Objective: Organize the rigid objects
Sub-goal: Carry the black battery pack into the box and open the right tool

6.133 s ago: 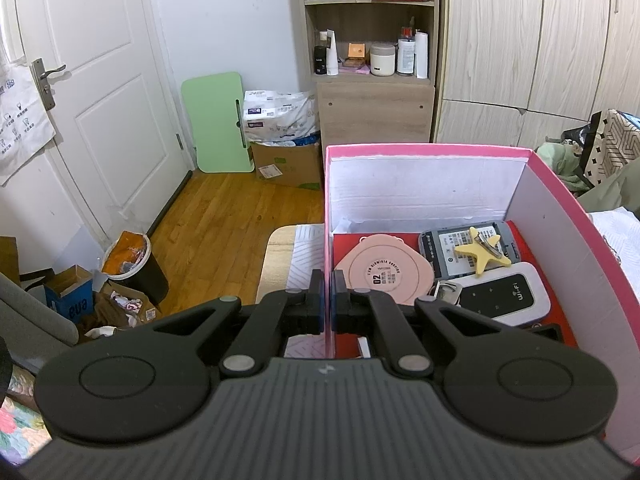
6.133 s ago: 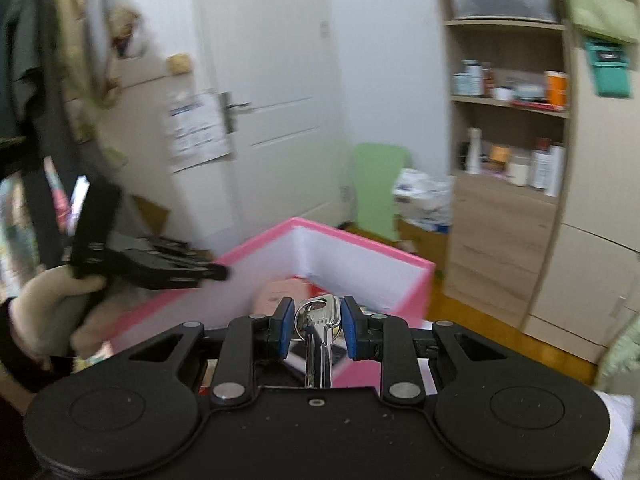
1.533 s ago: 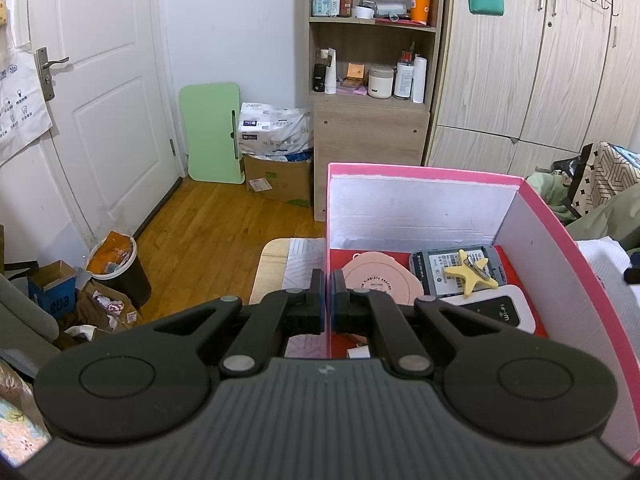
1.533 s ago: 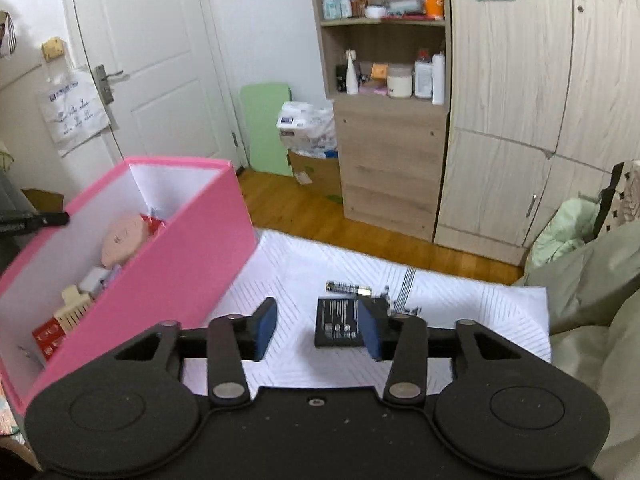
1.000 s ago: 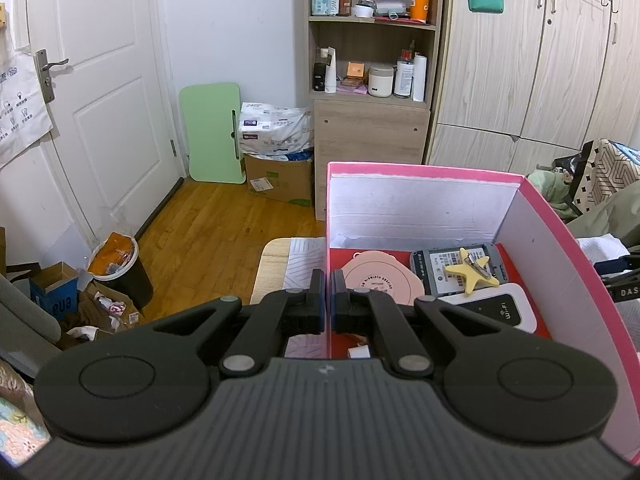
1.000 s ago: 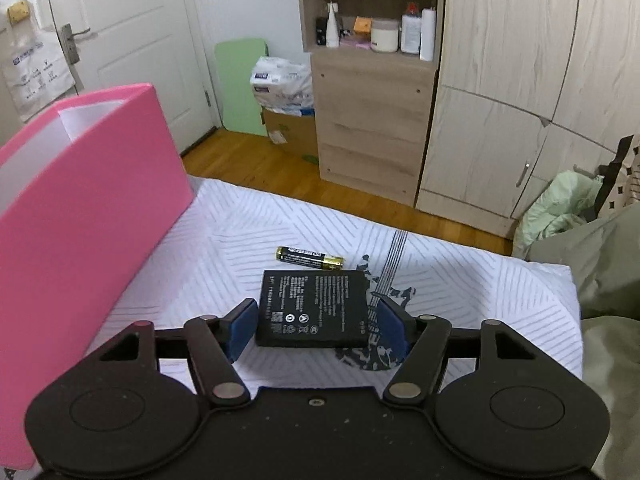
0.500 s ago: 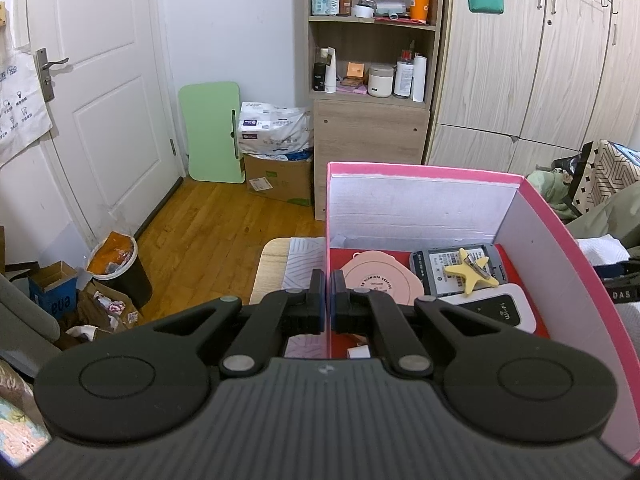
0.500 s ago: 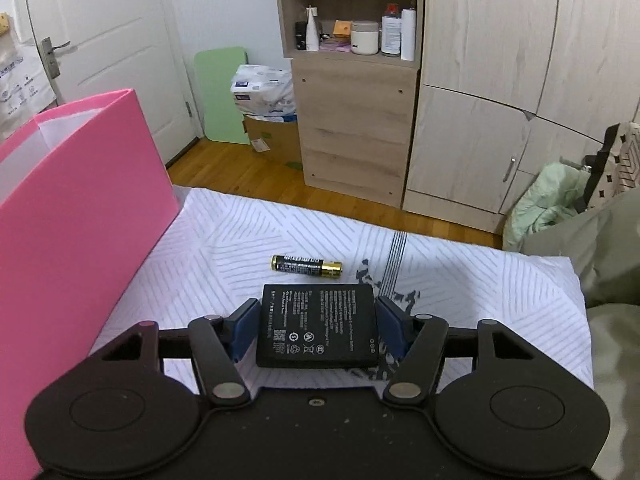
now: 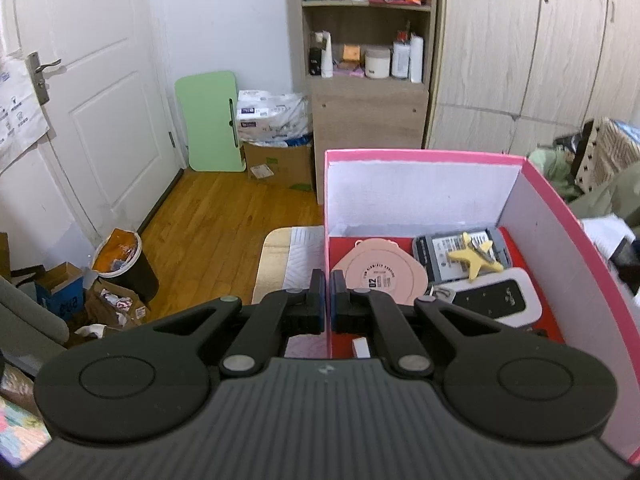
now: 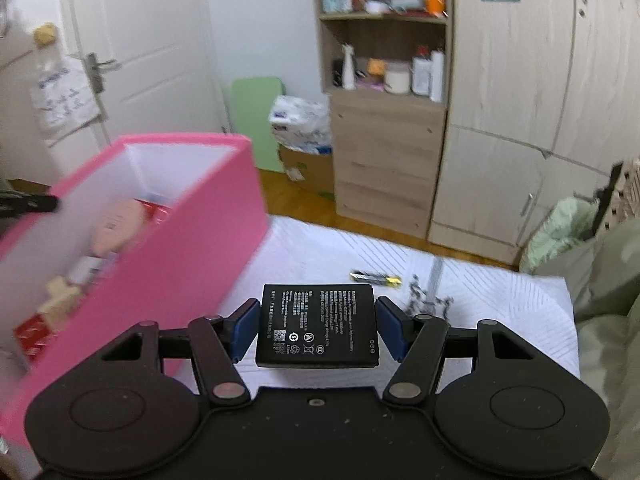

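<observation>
Right wrist view: you are gripping the flat black battery pack between the blue pads of your right gripper, and it is sitting at the lower centre of the frame, lifted off the white patterned cloth.
Pink box: the pink box is filling the left half of the frame, its near wall standing just beside the left pad and hiding most of what is inside; the blur is making those contents hard to tell.
Loose item: a small yellow-and-black battery is lying on the cloth just above and right of the pack, apart from it.
Left wrist view: your left gripper is clenched on the near left wall of the box, at the centre of the frame.
Inside the box: a round pink case is lying at the left, a grey device with a yellow star piece on top behind it, and a white-and-black gadget in front.
Background: a white door is standing at the upper left, a wooden shelf unit at the top centre, and a bin on the wooden floor at the left.
</observation>
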Action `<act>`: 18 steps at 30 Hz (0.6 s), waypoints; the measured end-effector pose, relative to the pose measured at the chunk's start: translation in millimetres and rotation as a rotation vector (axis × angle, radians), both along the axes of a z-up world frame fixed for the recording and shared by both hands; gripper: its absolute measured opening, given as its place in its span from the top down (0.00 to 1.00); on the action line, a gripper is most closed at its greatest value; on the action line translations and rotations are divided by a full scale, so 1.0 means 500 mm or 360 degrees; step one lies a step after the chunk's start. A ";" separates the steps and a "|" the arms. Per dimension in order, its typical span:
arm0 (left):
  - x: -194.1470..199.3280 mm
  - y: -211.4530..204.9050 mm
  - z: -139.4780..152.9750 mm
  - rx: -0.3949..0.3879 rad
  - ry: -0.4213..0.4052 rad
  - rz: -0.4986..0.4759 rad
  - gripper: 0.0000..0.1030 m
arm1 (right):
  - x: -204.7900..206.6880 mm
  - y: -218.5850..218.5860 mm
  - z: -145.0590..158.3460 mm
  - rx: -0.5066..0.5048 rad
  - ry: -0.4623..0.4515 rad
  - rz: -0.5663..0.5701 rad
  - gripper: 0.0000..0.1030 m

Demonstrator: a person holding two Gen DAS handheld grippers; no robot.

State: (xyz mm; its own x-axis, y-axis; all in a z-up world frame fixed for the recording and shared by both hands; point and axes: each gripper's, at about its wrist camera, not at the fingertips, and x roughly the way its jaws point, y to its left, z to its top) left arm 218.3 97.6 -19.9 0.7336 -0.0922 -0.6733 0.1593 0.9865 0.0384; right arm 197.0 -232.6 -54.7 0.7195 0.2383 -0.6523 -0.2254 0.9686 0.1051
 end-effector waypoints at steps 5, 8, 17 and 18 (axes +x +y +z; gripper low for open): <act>0.010 0.009 0.017 0.0006 0.0146 -0.0066 0.97 | -0.042 0.038 0.079 0.0011 -0.0093 0.0145 0.34; 0.012 0.012 0.021 0.0024 0.0266 -0.0115 0.96 | -0.062 0.062 0.124 0.0026 -0.0143 0.0269 0.34; -0.022 0.012 0.021 0.0079 0.0372 -0.0160 0.96 | -0.062 0.177 0.165 0.0071 0.0002 0.0711 0.34; -0.024 0.014 0.022 0.0072 0.0378 -0.0158 0.96 | -0.057 0.193 0.159 0.0056 0.0031 0.0753 0.34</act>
State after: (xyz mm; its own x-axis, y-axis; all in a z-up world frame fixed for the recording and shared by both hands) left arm 206.1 104.6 -9.1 0.5434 -0.1217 -0.8306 0.2649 0.9637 0.0321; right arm 168.3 -135.9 24.9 0.5147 0.5591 -0.6500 -0.6385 0.7559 0.1447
